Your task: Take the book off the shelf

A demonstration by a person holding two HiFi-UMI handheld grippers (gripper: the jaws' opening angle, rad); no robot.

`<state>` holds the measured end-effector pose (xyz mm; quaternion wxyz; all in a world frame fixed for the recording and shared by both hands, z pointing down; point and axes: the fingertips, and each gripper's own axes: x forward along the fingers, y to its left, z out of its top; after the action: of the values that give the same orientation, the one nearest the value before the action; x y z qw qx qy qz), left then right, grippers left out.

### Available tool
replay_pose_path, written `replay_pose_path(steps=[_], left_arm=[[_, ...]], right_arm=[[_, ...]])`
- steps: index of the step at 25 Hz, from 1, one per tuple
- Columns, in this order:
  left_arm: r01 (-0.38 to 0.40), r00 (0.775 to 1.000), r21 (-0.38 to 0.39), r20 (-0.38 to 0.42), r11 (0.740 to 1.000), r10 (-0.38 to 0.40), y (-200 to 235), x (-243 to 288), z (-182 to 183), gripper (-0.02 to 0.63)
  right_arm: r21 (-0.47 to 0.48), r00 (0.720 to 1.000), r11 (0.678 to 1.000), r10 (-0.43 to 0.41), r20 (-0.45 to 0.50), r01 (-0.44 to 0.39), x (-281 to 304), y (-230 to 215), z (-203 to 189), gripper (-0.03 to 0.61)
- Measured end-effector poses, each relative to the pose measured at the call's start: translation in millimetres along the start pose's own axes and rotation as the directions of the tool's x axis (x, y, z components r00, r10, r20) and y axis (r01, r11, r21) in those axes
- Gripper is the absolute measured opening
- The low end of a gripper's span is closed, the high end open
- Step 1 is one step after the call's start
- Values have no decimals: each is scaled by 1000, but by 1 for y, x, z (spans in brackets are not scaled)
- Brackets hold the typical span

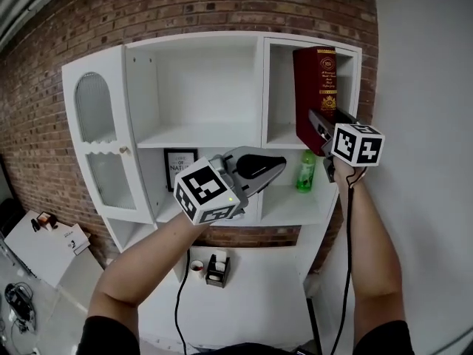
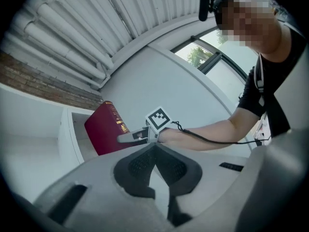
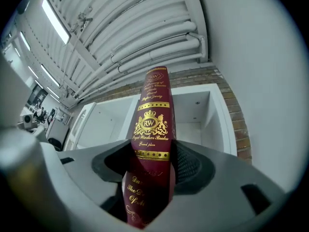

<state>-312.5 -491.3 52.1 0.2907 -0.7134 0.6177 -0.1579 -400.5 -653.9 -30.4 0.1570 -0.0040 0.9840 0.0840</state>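
The left gripper (image 2: 155,162), jaws closed on nothing, faces a tilted dark red book (image 2: 104,129) in a white shelf (image 2: 66,134), with the right gripper (image 2: 128,137) clasping its edge.

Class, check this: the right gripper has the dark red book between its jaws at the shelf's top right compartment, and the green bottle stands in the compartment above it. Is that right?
Wrong: the green bottle stands in the compartment below the dark red book, not above; the head view shows this. The right gripper does have the book between its jaws.
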Motion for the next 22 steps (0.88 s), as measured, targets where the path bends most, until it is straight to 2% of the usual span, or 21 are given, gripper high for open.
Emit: replay_pose_path(steps=[3, 9, 14, 17, 22], left_arm=[[41, 999, 22, -36, 999, -40, -23, -29, 5, 6], [65, 997, -23, -27, 998, -66, -55, -90, 19, 6], [82, 997, -98, 2, 992, -82, -83, -129, 28, 6], [87, 996, -129, 14, 988, -86, -98, -145, 31, 6], [74, 997, -173, 36, 982, -69, -134, -168, 30, 6]], right_arm=[[30, 999, 999, -35, 28, 34, -26, 14, 14, 249], [46, 991, 994, -104, 83, 101, -82, 61, 31, 245], [49, 987, 991, -130, 91, 126, -131, 103, 37, 245], [43, 988, 991, -128, 81, 125, -156, 127, 34, 245], [71, 993, 991, -112, 30, 110, -207, 152, 6, 245]])
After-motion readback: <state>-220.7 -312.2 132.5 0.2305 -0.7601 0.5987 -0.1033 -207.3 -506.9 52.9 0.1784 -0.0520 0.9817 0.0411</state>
